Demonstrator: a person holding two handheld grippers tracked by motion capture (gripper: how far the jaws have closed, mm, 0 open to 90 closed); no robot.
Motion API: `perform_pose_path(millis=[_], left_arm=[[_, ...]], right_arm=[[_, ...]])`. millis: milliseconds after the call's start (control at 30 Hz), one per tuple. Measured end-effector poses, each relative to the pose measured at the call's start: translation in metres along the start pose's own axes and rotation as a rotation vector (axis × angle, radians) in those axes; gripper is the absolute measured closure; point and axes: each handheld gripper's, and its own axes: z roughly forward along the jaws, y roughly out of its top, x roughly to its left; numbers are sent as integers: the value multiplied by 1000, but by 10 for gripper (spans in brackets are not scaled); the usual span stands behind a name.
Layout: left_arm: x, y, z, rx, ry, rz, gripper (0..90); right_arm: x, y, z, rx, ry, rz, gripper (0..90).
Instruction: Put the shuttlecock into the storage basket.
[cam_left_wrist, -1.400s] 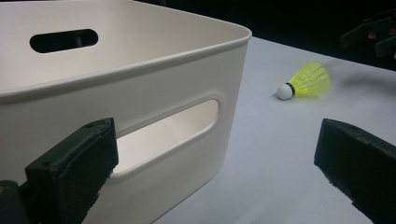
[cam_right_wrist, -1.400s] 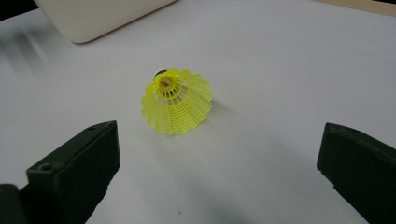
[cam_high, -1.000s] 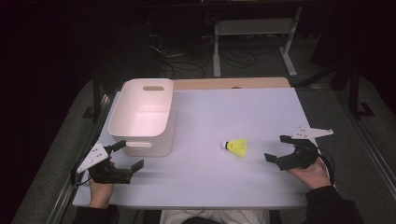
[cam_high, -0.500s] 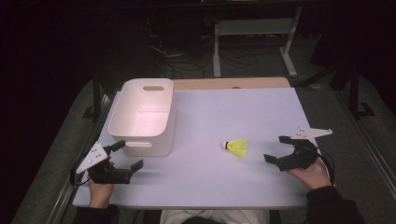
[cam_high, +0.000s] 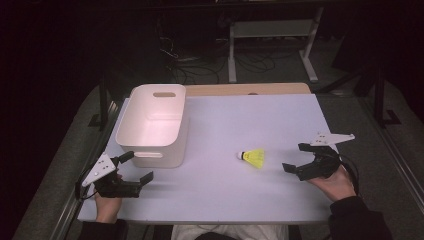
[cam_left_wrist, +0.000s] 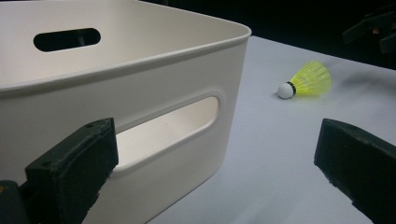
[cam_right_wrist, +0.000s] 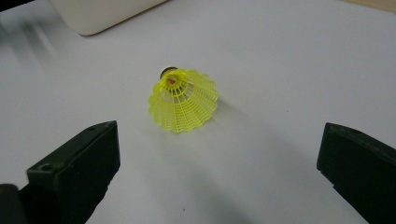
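A yellow shuttlecock (cam_high: 253, 157) with a white cork lies on its side on the pale table (cam_high: 240, 120), right of centre. My right gripper (cam_high: 297, 158) is open just to its right, jaws wide and empty; in the right gripper view the shuttlecock (cam_right_wrist: 183, 98) lies ahead between the jaws, skirt toward me. A white bin (cam_high: 152, 124) with handle slots stands at the left, and nothing shows inside it. My left gripper (cam_high: 137, 167) is open near the bin's front wall (cam_left_wrist: 140, 135), holding nothing. The shuttlecock (cam_left_wrist: 307, 80) shows farther off to the right.
A strip of wooden tabletop (cam_high: 250, 89) runs along the far edge. Beyond it a metal frame (cam_high: 270, 35) and cables lie on the dark floor. Dark rails flank the table on both sides.
My right gripper has crept a little toward the shuttlecock. The left gripper, the bin and the shuttlecock have stayed where they were.
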Motion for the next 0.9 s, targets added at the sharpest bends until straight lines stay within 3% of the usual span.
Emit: perform_pose_path(millis=[433, 900], left_arm=[[0, 0, -1, -9, 6, -5, 0], [0, 0, -1, -6, 5, -7, 0]], right_arm=[[3, 21, 9, 41, 15, -39, 0], [2, 29, 18, 77, 35, -53, 0]])
